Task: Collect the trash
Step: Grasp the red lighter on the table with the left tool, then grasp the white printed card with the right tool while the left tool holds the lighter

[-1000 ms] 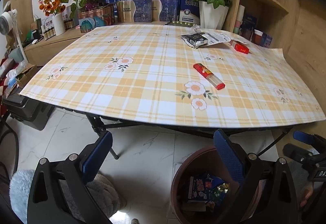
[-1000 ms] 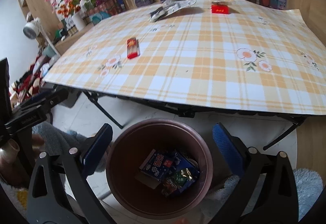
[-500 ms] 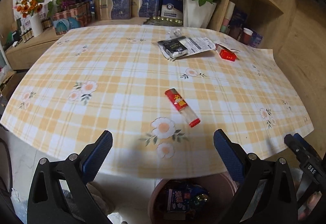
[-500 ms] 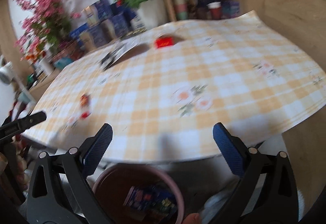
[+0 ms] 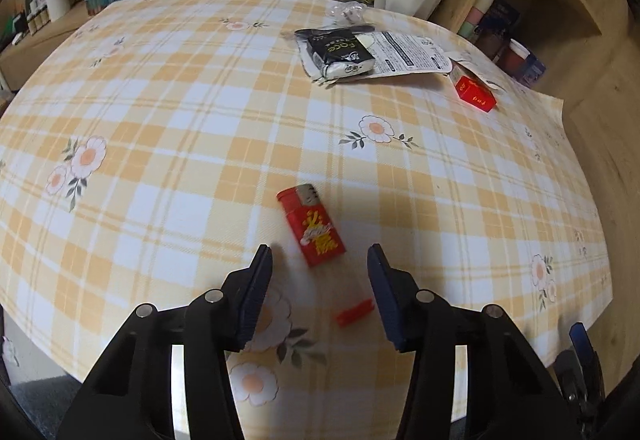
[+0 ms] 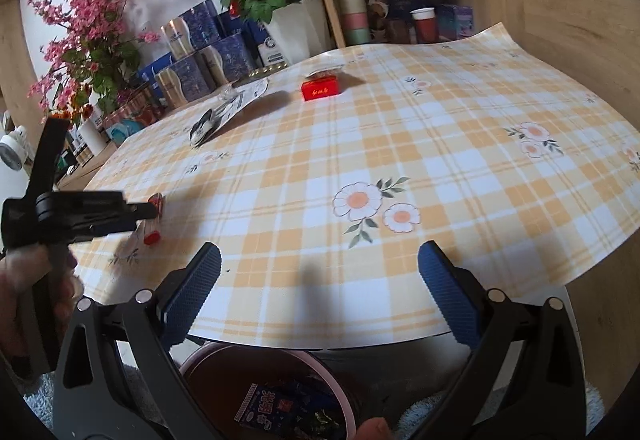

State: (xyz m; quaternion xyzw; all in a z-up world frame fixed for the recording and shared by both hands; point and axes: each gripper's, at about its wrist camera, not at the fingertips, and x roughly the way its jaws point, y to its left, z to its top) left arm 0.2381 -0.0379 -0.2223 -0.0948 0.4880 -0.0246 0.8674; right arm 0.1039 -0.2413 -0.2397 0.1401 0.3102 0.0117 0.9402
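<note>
A red lighter (image 5: 314,226) with a clear tail and red end lies on the plaid tablecloth (image 5: 160,128), between the fingers of my open left gripper (image 5: 318,294), untouched. The lighter also shows in the right wrist view (image 6: 153,218), partly behind the left gripper (image 6: 132,210). A black-and-white wrapper (image 5: 344,54) on a white packet (image 5: 408,52) and a small red box (image 5: 476,93) lie at the far side. My right gripper (image 6: 318,292) is open and empty at the table's near edge, above a brown bin (image 6: 264,360) holding wrappers.
Flower pots (image 6: 296,28), blue boxes (image 6: 200,52) and a wooden shelf (image 6: 400,16) with cups stand behind the table. A wooden wall is on the right. The table edge overhangs the bin.
My left gripper has moved forward and down over the table until the lighter lies between its fingers. My right gripper has risen from over the bin toward the table edge.
</note>
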